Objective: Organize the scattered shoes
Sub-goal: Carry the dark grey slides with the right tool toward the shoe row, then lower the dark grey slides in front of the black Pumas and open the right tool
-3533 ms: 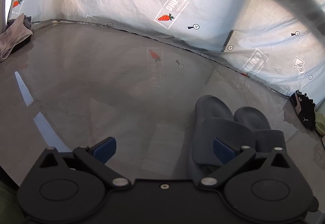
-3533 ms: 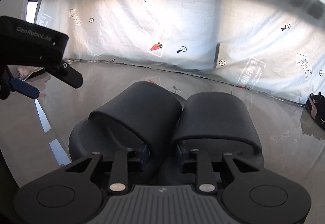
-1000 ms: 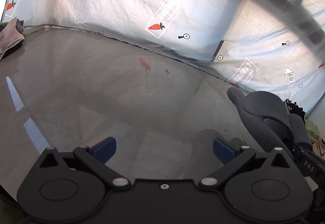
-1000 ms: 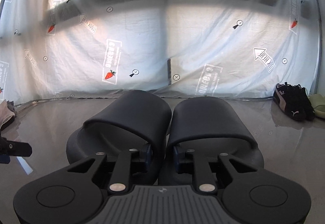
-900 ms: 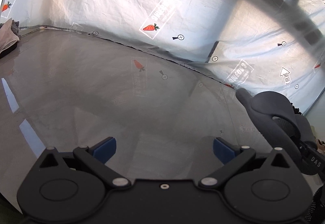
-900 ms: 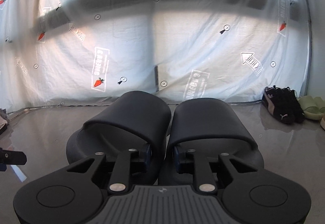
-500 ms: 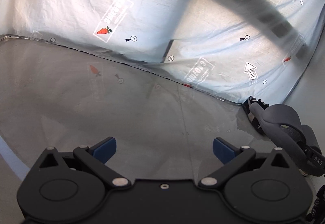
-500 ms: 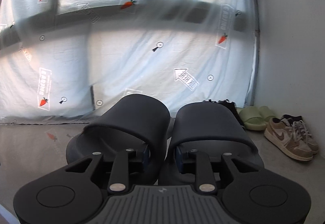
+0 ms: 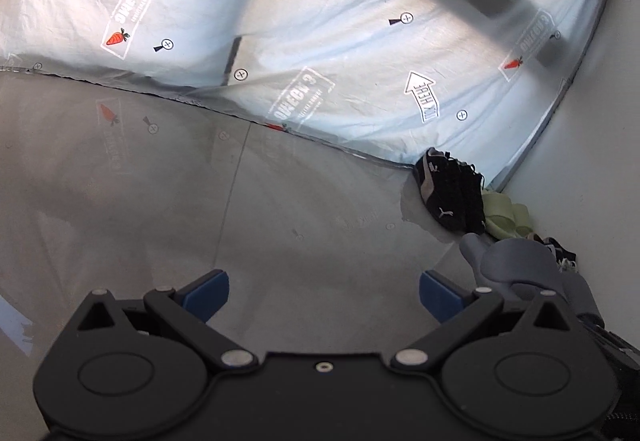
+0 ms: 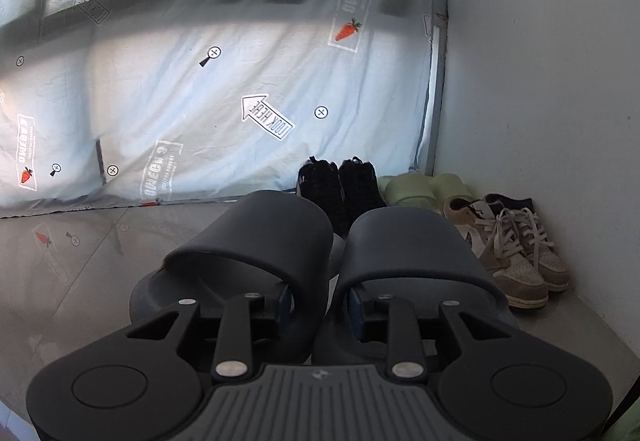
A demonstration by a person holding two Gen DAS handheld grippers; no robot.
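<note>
A pair of dark grey slides [image 10: 256, 241] fills the right wrist view, held side by side. My right gripper [image 10: 320, 305] has one finger inside each slide, and the pads press the two inner walls together while the jaws are opening slightly. In the left wrist view the same slides [image 9: 516, 261] show at the right edge, beside my left gripper [image 9: 324, 291], which is open and holds nothing above the grey floor. Whether the slides touch the floor is hidden.
A row of shoes stands in the corner: black sneakers [image 10: 340, 189], pale green slides [image 10: 420, 189] and tan sneakers [image 10: 516, 253] along the white wall [image 10: 540, 81]. A printed plastic sheet [image 10: 200, 101] hangs behind. Glossy grey floor [image 9: 200, 201] spreads to the left.
Both views have swung to the right, and the corner row of shoes has come into view and closer. The right pads stand slightly further apart. The left gripper stays open.
</note>
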